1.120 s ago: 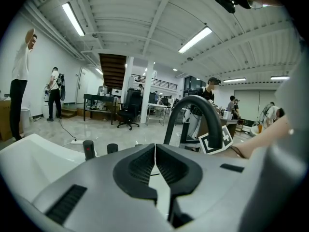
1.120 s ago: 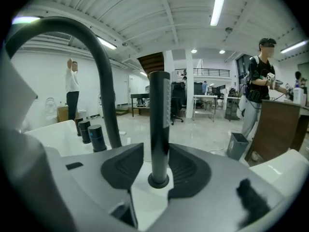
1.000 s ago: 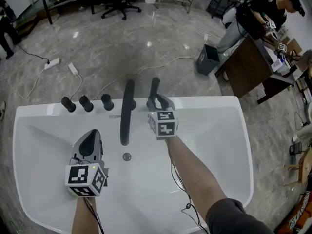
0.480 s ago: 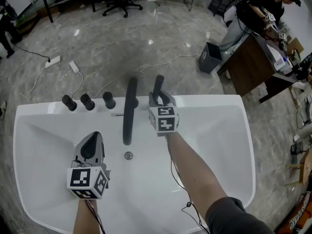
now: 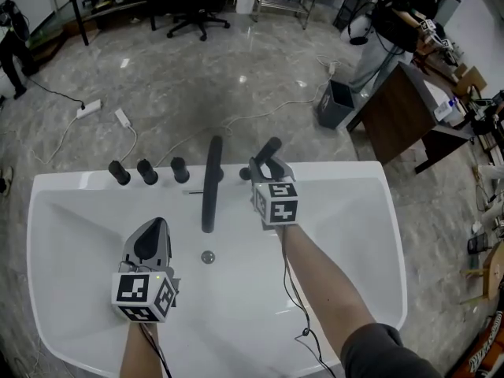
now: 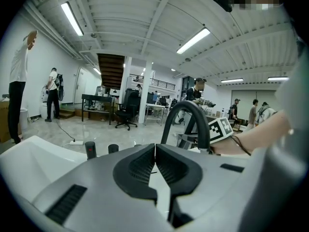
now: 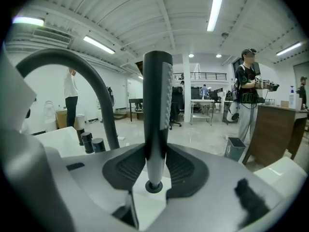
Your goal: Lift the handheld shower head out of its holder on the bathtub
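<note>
The black handheld shower head (image 5: pixel 269 150) is a slim wand. It tilts up and to the right, above the far rim of the white bathtub (image 5: pixel 346 172). My right gripper (image 5: pixel 266 165) is shut on its lower shaft. In the right gripper view the wand (image 7: pixel 157 100) stands upright between the pads, and its bottom end hangs free. The small dark holder (image 5: pixel 245 174) sits on the rim just left of it. My left gripper (image 5: pixel 153 233) hovers over the tub's left side, shut with nothing in it (image 6: pixel 155 154).
A black arched faucet spout (image 5: pixel 211 183) reaches over the basin, close to the left of the wand. Three black knobs (image 5: pixel 146 171) line the rim further left. A drain (image 5: pixel 208 256) lies in the tub floor. Cables and a bin (image 5: pixel 334 101) are on the floor beyond.
My right gripper has risen with the shower head. The wand has come up off the holder and now leans right. The left gripper stays in about the same place.
</note>
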The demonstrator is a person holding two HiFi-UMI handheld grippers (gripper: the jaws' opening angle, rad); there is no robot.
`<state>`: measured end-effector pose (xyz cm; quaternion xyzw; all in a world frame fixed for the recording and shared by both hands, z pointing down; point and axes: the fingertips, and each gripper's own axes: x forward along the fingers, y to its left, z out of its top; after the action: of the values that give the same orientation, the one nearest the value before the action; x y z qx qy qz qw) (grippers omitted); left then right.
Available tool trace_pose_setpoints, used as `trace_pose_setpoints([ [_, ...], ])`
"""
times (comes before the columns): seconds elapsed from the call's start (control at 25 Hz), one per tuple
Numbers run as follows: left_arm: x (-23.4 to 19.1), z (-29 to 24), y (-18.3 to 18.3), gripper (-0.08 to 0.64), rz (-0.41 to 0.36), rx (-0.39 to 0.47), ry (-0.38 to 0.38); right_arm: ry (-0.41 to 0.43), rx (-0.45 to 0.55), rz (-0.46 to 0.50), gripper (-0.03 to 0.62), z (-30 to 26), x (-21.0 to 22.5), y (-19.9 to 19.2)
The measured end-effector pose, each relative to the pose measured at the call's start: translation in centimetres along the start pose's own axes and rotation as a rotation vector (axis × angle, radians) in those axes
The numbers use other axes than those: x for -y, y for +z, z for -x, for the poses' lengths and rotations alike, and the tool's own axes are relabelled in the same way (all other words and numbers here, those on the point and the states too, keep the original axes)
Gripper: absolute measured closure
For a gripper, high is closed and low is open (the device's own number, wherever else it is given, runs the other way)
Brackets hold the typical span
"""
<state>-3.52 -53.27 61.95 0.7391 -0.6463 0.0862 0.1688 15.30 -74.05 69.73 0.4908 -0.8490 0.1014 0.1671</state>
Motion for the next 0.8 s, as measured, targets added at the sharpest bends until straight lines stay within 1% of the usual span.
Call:
trace_pose_setpoints([
  [0.08, 0.8, 1.0, 1.0, 0.545, -0.005, 0.007, -0.014, 0.006, 0.017, 0.007, 0.462, 1.6, 0.0, 1.3],
  [0.36, 2.3, 6.1, 5.2, 0.545, 0.000, 0.060, -0.012, 0.004, 0.093, 0.019, 0.462, 8.0, -1.0, 6.4],
  [0.48, 2.9, 8.9, 6.7, 0.545, 0.000, 0.082, -0.017, 0.010, 0.116, 0.051, 0.462, 11.2, -2.3, 8.1],
  [0.68, 4.2, 13.5, 8.2, 0.545, -0.005, 0.113, -0.031, -0.006, 0.166, 0.053, 0.462, 17.5, -4.8, 10.3],
  [0.8, 5.0, 16.7, 8.9, 0.545, -0.013, 0.124, -0.052, -0.015, 0.182, 0.073, 0.462, 21.5, -6.8, 11.4],
])
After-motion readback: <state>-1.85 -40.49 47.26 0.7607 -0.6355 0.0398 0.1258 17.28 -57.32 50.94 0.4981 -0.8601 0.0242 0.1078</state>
